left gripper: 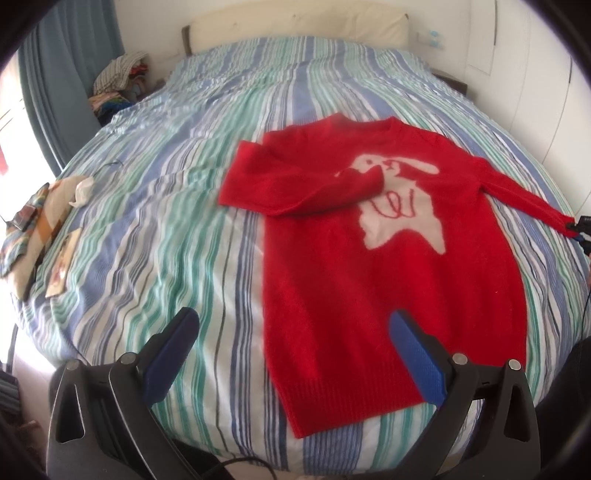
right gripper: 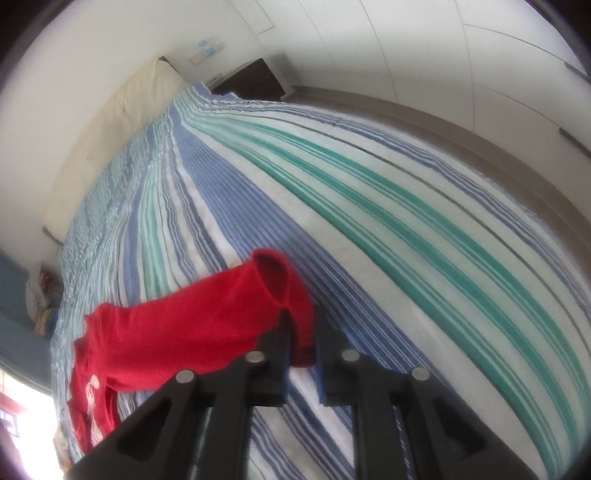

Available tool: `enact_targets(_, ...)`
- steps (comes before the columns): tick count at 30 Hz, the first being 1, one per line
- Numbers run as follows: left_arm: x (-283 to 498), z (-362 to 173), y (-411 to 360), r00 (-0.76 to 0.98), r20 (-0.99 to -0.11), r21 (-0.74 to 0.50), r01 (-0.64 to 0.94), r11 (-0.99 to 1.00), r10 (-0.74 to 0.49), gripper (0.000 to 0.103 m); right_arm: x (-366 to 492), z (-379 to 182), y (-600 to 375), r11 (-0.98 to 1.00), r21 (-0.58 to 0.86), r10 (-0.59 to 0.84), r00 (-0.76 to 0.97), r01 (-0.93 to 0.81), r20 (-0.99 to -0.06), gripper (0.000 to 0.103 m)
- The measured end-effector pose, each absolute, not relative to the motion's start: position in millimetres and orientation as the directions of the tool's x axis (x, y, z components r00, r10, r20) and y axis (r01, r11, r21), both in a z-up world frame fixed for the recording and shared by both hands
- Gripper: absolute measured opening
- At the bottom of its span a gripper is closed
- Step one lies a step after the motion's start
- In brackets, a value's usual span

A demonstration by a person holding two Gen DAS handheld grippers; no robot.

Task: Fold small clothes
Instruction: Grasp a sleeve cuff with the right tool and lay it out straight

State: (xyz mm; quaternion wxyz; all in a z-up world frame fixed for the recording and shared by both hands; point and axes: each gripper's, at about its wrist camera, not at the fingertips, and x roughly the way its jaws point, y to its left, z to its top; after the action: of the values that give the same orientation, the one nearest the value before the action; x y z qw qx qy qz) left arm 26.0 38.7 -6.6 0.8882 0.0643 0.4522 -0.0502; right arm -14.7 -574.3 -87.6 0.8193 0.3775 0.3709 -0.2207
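A red sweater [left gripper: 388,266] with a pale rabbit motif [left gripper: 399,195] lies flat, front up, on a bed [left gripper: 184,221] covered with a blue, green and white striped sheet. The garment occupies the right half of the bed, hem toward the foot edge and collar toward the cream headboard [left gripper: 295,26]. One sleeve [left gripper: 295,184] is folded across the chest and partly covers the motif. The other sleeve [right gripper: 221,314] extends straight out toward the right edge of the bed.

The left gripper [left gripper: 291,328] hangs over the foot edge with its fingers wide apart and nothing between them; its right finger overlaps the hem area in view.

The right gripper [right gripper: 303,332] is at the cuff of the extended sleeve. The cuff sits between its fingers, which stand narrowly apart; whether the pads press on the fabric cannot be told.

Small cloth items [left gripper: 33,225] lie at the left edge of the bed.
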Motion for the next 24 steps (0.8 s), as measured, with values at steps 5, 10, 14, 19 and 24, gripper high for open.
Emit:
enact_targets(5,26,-9,36,0.586,-0.810,0.074,0.153,0.985,-0.030,0.103,-13,-93,-578,0.599,0.541,-0.012,0.682,0.591,-0.731,0.033)
enact_targets(10,26,-11,36,0.589,-0.808,0.085,0.146,0.986,-0.018,0.103,-17,-90,-586,0.593,0.360,-0.197,0.563,0.720,-0.802,0.003)
enact_targets(14,30,-22,42,0.576,-0.817,0.113,0.137,0.984,0.013,0.103,-22,-99,-585,0.638,0.217,-0.288,0.490,0.739,-0.823,0.003)
enact_targets(19,40,-21,55,0.581,-0.814,0.116,0.153,0.981,0.006,0.102,-25,-97,-576,0.669,0.192,-0.306,0.502,0.718,-0.809,0.012)
enact_targets(24,69,10,56,0.620,-0.774,0.057,0.273,0.960,-0.130,0.102,-59,-66,-560,0.637,0.111,-0.436,0.475,0.763,-0.764,0.074)
